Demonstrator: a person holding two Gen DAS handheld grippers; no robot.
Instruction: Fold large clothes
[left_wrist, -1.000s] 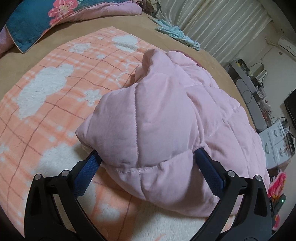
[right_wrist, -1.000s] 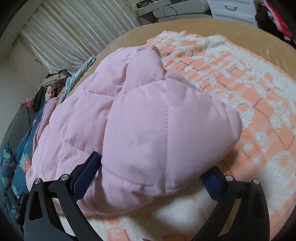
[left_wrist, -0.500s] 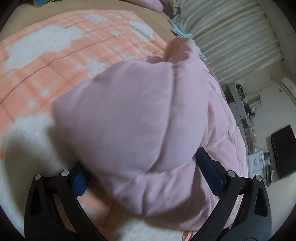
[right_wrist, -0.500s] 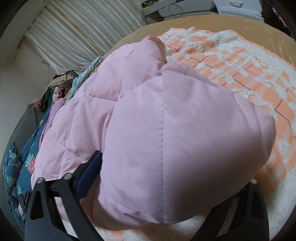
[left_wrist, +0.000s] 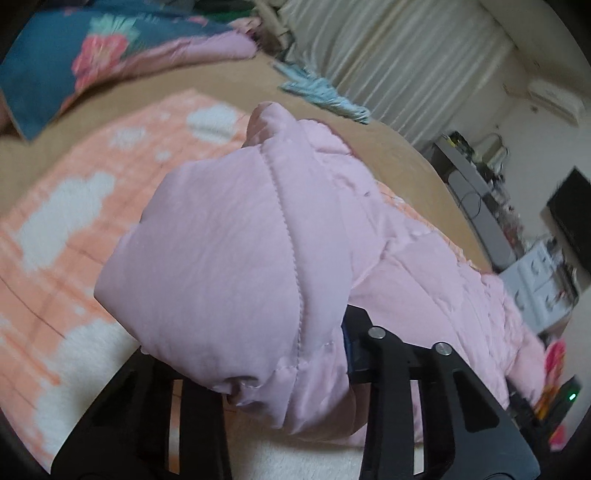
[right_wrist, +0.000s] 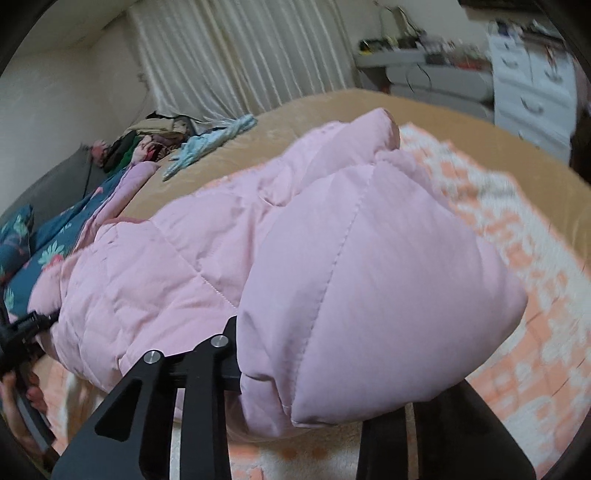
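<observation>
With the jaws of both the left tongs (left_wrist: 295, 373) and right tongs (right_wrist: 317, 373) having just closed, clenched on the pink padded jacket (left_wrist: 236, 251) filling mid-frame over the bed (left_wrist: 399, 155), folding looks barely begun.

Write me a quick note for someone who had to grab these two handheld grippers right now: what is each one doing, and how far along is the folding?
Left gripper: jaws have just closed on a bottom corner of the pink padded coat.
Right gripper: jaws have likewise just closed, on the other bottom corner.
The coat lies on the orange cloud blanket, both gripped corners bunched up in front of the cameras.
Done: both corners gripped. No finished fold shows.
Left: probably carry the hem over toward the far end, lay it flat, then fold again.
</observation>
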